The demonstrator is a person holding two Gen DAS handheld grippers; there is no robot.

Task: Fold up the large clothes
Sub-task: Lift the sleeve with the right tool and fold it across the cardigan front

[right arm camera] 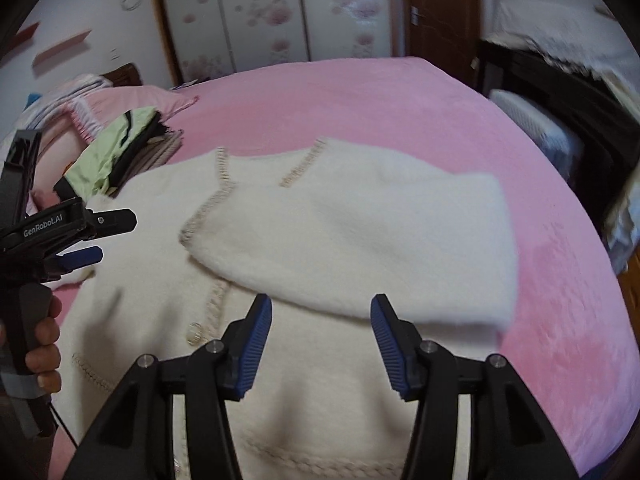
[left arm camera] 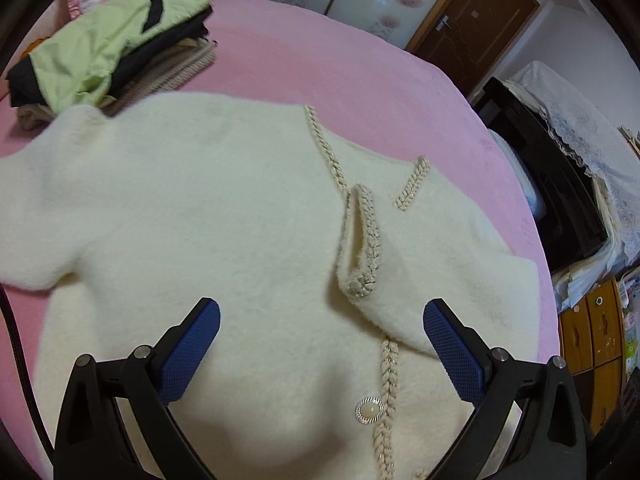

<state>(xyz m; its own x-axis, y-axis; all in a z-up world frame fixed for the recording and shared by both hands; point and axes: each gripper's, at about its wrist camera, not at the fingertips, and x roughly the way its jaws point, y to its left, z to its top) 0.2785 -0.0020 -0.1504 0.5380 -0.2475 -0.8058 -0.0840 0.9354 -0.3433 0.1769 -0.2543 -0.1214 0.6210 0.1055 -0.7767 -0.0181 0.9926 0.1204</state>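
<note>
A cream fuzzy cardigan point(left arm camera: 208, 216) with braided trim and a pearl button point(left arm camera: 369, 411) lies flat on the pink bed point(left arm camera: 320, 72). Its right sleeve point(right arm camera: 380, 240) is folded across the chest, cuff toward the centre. My left gripper point(left arm camera: 320, 340) is open and empty, just above the cardigan's front. My right gripper point(right arm camera: 320, 332) is open and empty, above the folded sleeve's lower edge. The left gripper also shows in the right wrist view point(right arm camera: 104, 236), held by a hand at the left edge. The cardigan also shows in the right wrist view point(right arm camera: 160, 300).
A stack of folded clothes point(left arm camera: 116, 48) with a light green garment on top sits at the bed's far left. Pillows point(right arm camera: 80, 100) lie behind it. A dark cabinet with a lace cover point(left arm camera: 560, 168) stands right of the bed. Wardrobe doors point(right arm camera: 260, 12) are behind.
</note>
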